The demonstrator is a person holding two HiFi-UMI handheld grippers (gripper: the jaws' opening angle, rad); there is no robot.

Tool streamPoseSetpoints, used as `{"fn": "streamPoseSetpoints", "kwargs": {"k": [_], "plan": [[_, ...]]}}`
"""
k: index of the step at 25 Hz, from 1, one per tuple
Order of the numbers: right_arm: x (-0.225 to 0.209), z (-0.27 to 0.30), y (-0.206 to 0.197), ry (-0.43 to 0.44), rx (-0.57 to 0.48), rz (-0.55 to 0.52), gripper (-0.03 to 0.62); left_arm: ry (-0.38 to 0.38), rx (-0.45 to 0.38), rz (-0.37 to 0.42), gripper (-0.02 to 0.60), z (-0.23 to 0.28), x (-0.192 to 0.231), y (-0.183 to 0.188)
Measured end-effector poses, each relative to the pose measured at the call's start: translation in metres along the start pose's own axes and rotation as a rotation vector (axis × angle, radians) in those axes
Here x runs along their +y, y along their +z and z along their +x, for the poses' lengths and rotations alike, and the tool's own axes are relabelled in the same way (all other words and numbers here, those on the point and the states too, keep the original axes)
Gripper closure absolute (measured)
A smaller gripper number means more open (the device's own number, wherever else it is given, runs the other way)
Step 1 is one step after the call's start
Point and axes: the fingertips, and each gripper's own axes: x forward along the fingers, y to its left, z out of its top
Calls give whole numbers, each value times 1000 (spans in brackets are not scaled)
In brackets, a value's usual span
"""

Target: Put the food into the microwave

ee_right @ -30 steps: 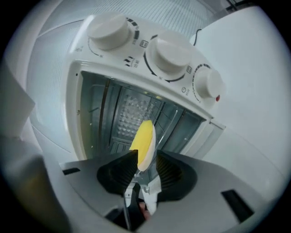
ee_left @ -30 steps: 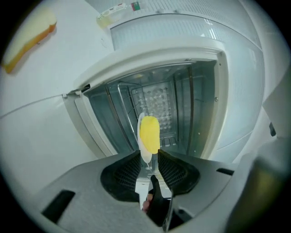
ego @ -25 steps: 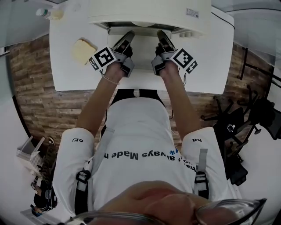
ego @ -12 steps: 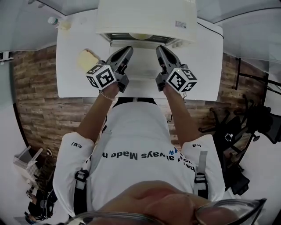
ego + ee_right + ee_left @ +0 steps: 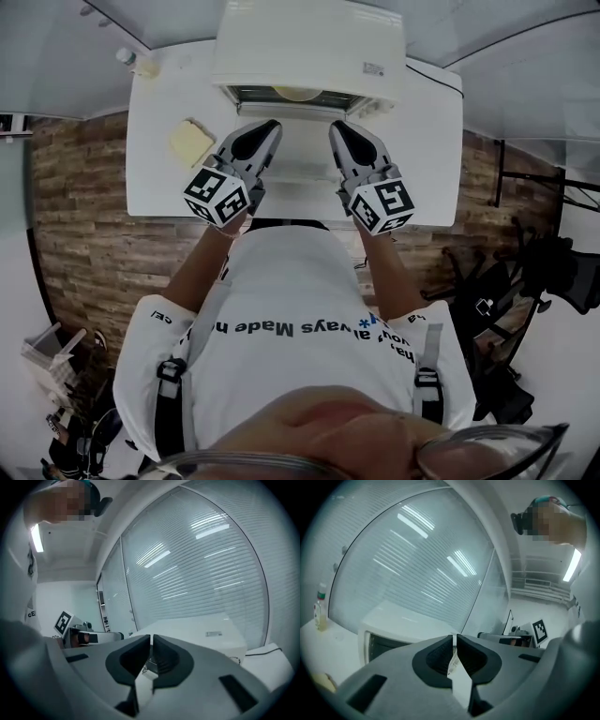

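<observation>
The white microwave stands at the back of the white table. Its front opening shows dark, with something pale yellow inside. My left gripper hangs in the air before the opening's left half, jaws shut and empty. My right gripper hangs level with it on the right; its jaws are closing the last sliver, with nothing between them. The left gripper view looks over shut pads at the microwave. The right gripper view shows the right gripper shut above the microwave's top.
A pale yellow block lies on the table left of the microwave. A small bottle stands at the far left corner. A cable runs behind the microwave. Glass walls with blinds stand behind the table. Chairs stand on the right.
Both grippers have risen from low at the microwave's front and rolled, so their marker cubes now face up. The right jaws have closed.
</observation>
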Motion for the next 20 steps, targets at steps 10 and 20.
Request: {"fn": "streamPoseSetpoints", "kwargs": {"k": [10, 20], "plan": [[33, -31, 40, 21, -19, -149, 569, 6, -44, 166, 551, -18, -42, 35], [58, -50, 70, 59, -48, -193, 571, 2, -110, 227, 551, -33, -69, 63]]}}
